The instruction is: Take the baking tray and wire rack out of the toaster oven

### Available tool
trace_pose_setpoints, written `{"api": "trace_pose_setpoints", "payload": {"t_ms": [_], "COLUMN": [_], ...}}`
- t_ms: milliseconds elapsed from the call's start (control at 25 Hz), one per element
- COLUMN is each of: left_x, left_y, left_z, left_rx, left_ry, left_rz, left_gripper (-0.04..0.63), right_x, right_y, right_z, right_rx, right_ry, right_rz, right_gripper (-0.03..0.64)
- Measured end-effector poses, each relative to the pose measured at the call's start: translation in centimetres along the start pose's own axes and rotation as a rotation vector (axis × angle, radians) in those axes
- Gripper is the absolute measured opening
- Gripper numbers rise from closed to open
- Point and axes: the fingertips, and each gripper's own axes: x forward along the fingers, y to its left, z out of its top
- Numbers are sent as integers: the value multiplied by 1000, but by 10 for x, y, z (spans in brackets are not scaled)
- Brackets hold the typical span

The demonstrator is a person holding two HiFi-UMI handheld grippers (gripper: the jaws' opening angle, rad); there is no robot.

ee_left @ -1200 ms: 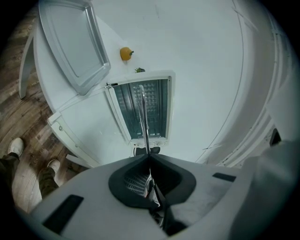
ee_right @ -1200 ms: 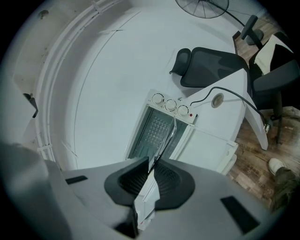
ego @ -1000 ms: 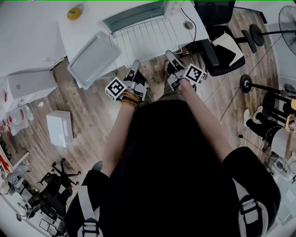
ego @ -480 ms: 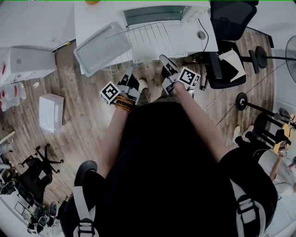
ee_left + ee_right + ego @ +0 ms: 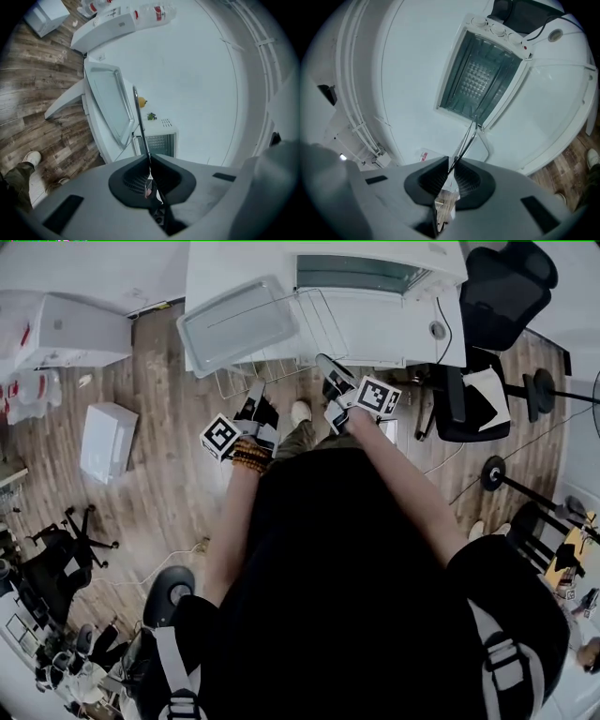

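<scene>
Between the two tongs sits the wire rack (image 5: 314,329), its near edge pinched at both ends. The left tongs (image 5: 255,392) are clenched on one wire and the right tongs (image 5: 328,367) on another. From them the rack reaches away over the edge of the white bench (image 5: 403,324).

Just beyond the left tongs the baking tray (image 5: 239,322) lies at the bench's corner. Ahead of the right tongs stands the toaster oven (image 5: 366,273), its front turned toward them.

Below the tongs is wood-plank floor (image 5: 169,474). A black office chair (image 5: 502,292) stands out past the right tongs, and a white box (image 5: 108,439) lies out past the left.

I can't tell whether the rack's far edge rests on the bench, or whether the tray overlaps it. The person's body hides the nearer floor.
</scene>
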Motion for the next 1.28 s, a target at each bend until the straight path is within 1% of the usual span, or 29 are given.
{"api": "trace_pose_setpoints", "payload": {"t_ms": [120, 280, 400, 480, 560, 760, 1000, 1280], "left_x": [-19, -42, -49, -52, -54, -48, -32, -12], "left_y": [8, 19, 24, 28, 31, 40, 52, 59], "left_z": [19, 46, 61, 71, 80, 99, 116, 133], "left_rx": [-15, -4, 14, 24, 35, 52, 89, 114], "left_ry": [-55, -124, -145, -154, -161, -174, -146, -119], "left_rz": [24, 67, 89, 102, 113, 130, 150, 180], "left_gripper": [28, 29, 29, 29, 29, 29, 29, 29], "right_x": [21, 50, 66, 77, 88, 112, 132, 151], "right_y": [10, 18, 16, 22, 26, 19, 14, -3], "right_z": [-17, -40, -50, -54, -57, -59, -52, -45], "right_rx": [-14, -48, -90, -99, -105, -143, -173, -117], "right_ry": [46, 119, 164, 183, 200, 246, 297, 332], "right_rz": [17, 32, 29, 43, 56, 43, 33, -13], "right_gripper": [51, 51, 51, 52, 54, 57, 63, 63]}}
